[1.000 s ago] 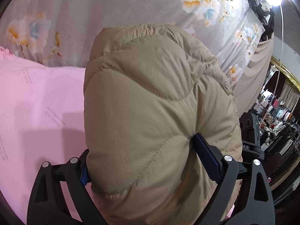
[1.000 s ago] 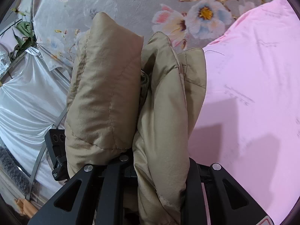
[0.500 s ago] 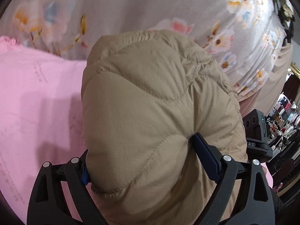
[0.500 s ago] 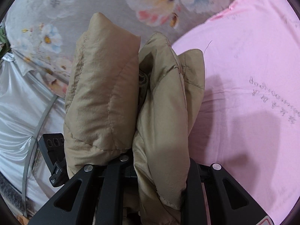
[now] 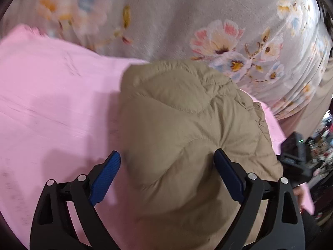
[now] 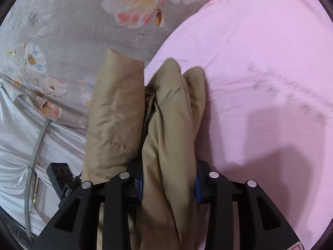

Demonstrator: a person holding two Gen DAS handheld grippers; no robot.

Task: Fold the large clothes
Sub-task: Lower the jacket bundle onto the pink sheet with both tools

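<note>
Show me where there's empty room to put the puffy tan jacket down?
The pink sheet lies bare left of the puffy tan jacket, up to the flowered grey cloth. In the right view it is also bare right of the jacket. It is crowded only where the jacket fills the left claw and the opening right claw.

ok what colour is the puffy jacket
Tan, a quilted khaki jacket; it shows best in the left wrist view.
</note>
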